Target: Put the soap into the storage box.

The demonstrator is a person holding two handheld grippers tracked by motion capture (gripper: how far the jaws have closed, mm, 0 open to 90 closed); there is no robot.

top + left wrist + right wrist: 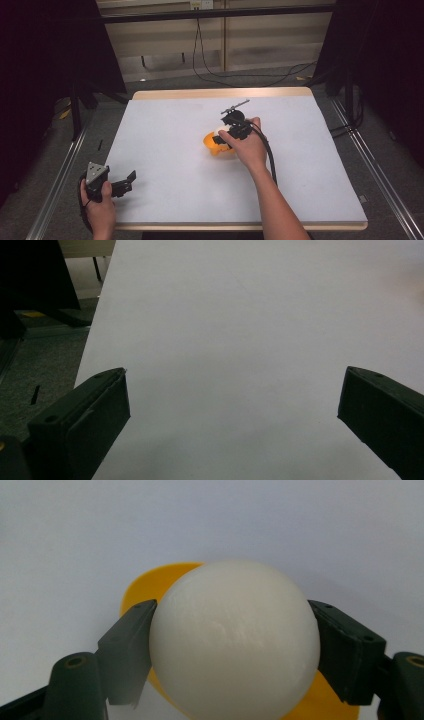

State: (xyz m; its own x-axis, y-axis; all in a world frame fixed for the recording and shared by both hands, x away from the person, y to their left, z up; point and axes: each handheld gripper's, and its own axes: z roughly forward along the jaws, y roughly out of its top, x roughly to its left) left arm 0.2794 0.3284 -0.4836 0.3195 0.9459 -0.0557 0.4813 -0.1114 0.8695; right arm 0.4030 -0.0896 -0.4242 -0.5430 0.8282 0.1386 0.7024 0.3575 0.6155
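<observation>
A white ball point(235, 640) sits between the two black jaws of my right gripper point(234, 650), whose pads press on its left and right sides. Behind and under the ball lies an orange bowl point(150, 587). In the high view the right gripper point(226, 136) hangs over that orange bowl point(212, 145) near the middle of the table, and a sliver of the ball point(218, 132) shows by the jaws. My left gripper point(126, 181) rests at the table's near left corner, jaws wide apart with nothing between them; in its own view the left gripper point(235, 415) faces bare white surface.
The white table top point(165, 130) has a wooden edge at front and back. Metal rails point(60, 175) run along both sides on the floor, and black cables point(240, 75) lie on the floor behind the table. Dark curtains stand left and right.
</observation>
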